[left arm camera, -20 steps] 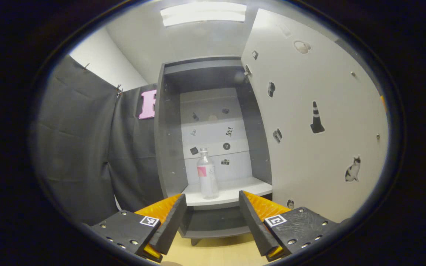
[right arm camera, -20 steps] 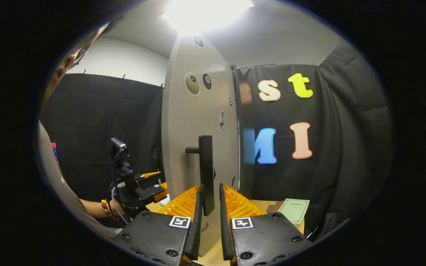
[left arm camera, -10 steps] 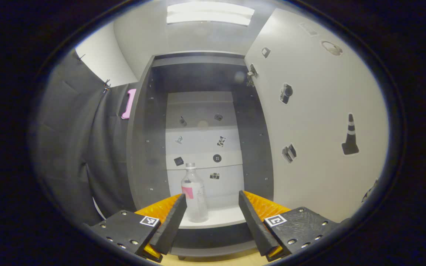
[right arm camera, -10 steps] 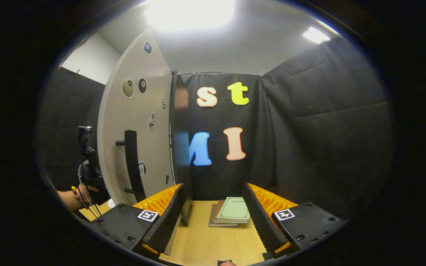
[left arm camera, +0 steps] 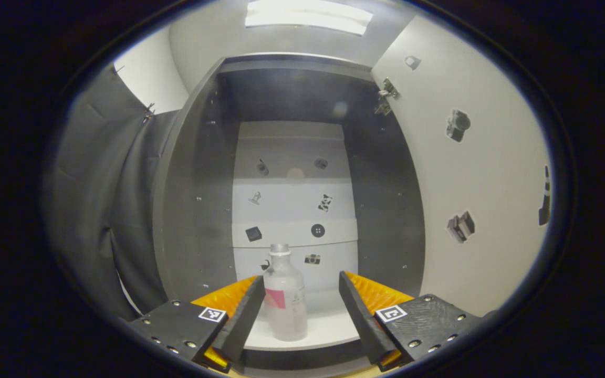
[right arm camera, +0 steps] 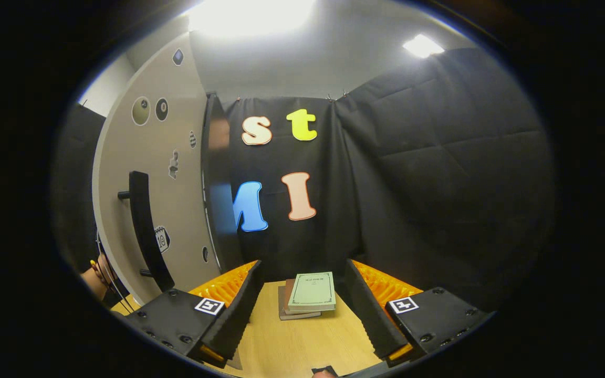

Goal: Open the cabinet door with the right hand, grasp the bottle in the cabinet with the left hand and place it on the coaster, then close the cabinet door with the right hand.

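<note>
Now at the shelf: bottle framed between the left tongs

Left gripper view: closer than a second ago. Bottle upright on the pale shelf inside the cabinet, between the spread fingers of the left tongs, nearer the left finger, not yet pinched. Cabinet door swung wide on the right. Grasp probably next.

Right gripper view: off the door handle, gripped a second ago. Right tongs open and empty over the table, facing stacked notebooks. Opening step apparently done; closing left for later.
</note>
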Motion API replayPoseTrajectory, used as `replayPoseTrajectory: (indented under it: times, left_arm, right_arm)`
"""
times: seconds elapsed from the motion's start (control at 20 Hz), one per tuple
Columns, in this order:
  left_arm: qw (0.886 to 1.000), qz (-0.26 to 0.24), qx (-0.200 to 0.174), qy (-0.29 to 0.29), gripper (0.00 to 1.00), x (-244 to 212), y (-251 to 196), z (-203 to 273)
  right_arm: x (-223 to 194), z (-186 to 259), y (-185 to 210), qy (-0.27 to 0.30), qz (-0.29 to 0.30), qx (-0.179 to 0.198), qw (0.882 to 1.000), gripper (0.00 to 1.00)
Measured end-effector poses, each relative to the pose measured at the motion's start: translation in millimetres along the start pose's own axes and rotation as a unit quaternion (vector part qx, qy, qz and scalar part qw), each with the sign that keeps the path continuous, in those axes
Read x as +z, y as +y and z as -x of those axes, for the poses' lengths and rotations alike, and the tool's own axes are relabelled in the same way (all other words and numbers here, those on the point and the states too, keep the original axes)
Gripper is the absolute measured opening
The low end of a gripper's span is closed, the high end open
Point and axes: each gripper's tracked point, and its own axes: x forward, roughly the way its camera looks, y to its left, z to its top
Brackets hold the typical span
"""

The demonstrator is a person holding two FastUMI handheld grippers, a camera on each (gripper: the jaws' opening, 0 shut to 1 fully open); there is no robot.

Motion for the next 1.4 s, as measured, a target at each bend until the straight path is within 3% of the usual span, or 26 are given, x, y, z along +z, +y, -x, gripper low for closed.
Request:
replayPoseTrajectory:
  times: [0.2, 0.25, 0.3, 0.45, 0.5, 0.55, 0.7, 0.75, 0.9, 1.4]
  left_arm:
    - [1.0, 0.005, 0.002, 0.028, 0.86, -29.4, 12.4, -25.9]
    - [0.999, 0.005, 0.004, 0.037, 0.86, -38.5, 16.0, -32.2]
    - [0.999, 0.005, 0.005, 0.047, 0.86, -47.1, 18.6, -37.6]
    - [0.997, 0.001, 0.001, 0.073, 0.86, -69.0, 20.0, -50.5]
    - [0.997, -0.001, 0.0, 0.075, 0.86, -71.6, 20.4, -53.8]
    - [0.997, -0.004, 0.001, 0.076, 0.86, -73.8, 21.3, -56.9]
    - [0.997, -0.008, 0.013, 0.073, 0.86, -72.8, 25.7, -62.4]
    - [0.997, -0.007, 0.014, 0.071, 0.86, -72.5, 25.6, -63.1]
    - [0.997, -0.001, 0.017, 0.077, 0.73, -71.3, 26.2, -57.1]
    - [0.997, 0.01, 0.057, 0.048, 0.73, -39.9, 58.6, 19.4]
  right_arm:
    - [-2.9, -4.1, -0.1, -0.003, -0.005, -0.029, 1.0, 0.98]
    - [-5.1, -5.7, 0.1, -0.001, -0.004, -0.034, 0.999, 0.92]
    - [-7.1, -6.1, 1.1, 0.003, -0.002, -0.038, 0.999, 0.98]
    - [-15.0, -7.2, 3.7, 0.016, 0.007, -0.05, 0.999, 0.98]
    - [-16.9, -6.9, 3.1, 0.02, 0.012, -0.055, 0.998, 0.92]
    - [-19.3, -7.3, 2.0, 0.024, 0.017, -0.061, 0.998, 0.98]
    - [-24.1, -4.3, -0.6, 0.033, 0.021, -0.068, 0.997, 0.98]
    - [-24.9, -4.4, -1.5, 0.035, 0.02, -0.069, 0.997, 0.98]
    - [-24.1, -3.0, -4.0, 0.035, 0.02, -0.068, 0.997, 0.98]
    - [-23.6, -25.3, -2.3, 0.041, 0.028, -0.009, 0.999, 0.98]
